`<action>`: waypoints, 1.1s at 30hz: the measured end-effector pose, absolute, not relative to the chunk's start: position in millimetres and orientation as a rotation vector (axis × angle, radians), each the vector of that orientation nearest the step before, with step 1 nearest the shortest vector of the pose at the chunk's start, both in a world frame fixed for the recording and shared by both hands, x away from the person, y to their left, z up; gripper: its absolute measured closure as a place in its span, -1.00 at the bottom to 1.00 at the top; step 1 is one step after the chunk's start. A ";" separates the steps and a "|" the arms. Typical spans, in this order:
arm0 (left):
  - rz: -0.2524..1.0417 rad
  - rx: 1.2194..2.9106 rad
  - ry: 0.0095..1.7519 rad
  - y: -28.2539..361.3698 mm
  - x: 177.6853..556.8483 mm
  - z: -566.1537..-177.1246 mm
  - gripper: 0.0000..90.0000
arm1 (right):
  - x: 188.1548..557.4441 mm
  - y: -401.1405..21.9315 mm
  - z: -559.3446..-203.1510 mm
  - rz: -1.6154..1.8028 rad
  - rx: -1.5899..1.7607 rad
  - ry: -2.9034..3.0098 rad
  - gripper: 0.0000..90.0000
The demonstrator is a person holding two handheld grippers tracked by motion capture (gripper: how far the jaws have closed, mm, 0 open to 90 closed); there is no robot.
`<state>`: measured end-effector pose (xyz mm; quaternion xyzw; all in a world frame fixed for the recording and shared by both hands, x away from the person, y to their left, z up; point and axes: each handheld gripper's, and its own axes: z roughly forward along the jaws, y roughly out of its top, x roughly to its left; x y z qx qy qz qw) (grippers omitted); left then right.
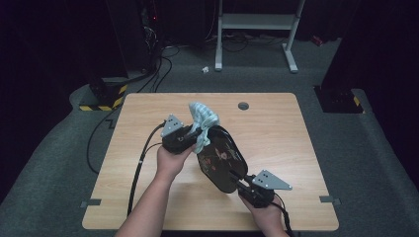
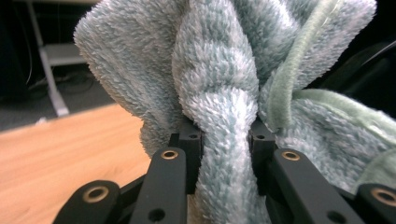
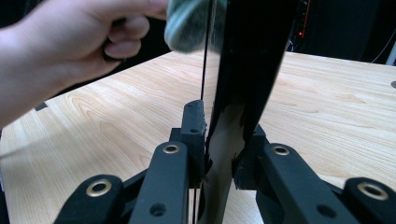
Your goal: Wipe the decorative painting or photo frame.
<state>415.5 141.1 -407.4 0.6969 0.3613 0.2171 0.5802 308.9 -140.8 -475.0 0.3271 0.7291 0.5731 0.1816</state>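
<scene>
Over the middle of the wooden desk (image 1: 276,123), a black oval tray (image 1: 221,159) with a faint flower pattern is held up on a slant, its near end low toward the person and its far end raised. At that near end, the right hand-held gripper (image 1: 240,183) pinches the tray's rim; in the right gripper view the two black jaws press on either side of the glossy black edge (image 3: 233,126), which rises straight up between them. The right hand (image 1: 269,217) grips the tool just beside the desk's front edge.

Against the tray's far end sits a pale blue-green fluffy towel (image 1: 202,121), bunched into folds and touching the upper face of the tray. The left hand-held gripper (image 1: 196,134) is clamped on it: in the left gripper view a thick twist of the towel (image 2: 224,140) runs up between the jaws, which squeeze it from both sides, and a green hemmed edge of the cloth curls off to one side. The left hand (image 1: 170,160) holds that tool just left of the tray, with its cable (image 1: 141,165) trailing back across the desk.
</scene>
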 end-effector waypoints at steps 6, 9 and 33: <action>0.549 1.566 0.726 126.0 393.6 -365.8 0.64 | 308.1 -141.0 -474.8 1.612 0.918 2.062 0.72; 0.581 1.586 0.639 111.2 379.9 -349.3 0.64 | 308.8 -140.1 -474.5 1.613 0.923 2.060 0.72; 0.493 1.649 0.888 150.2 420.4 -423.2 0.64 | 309.2 -140.5 -474.4 1.607 0.925 2.070 0.72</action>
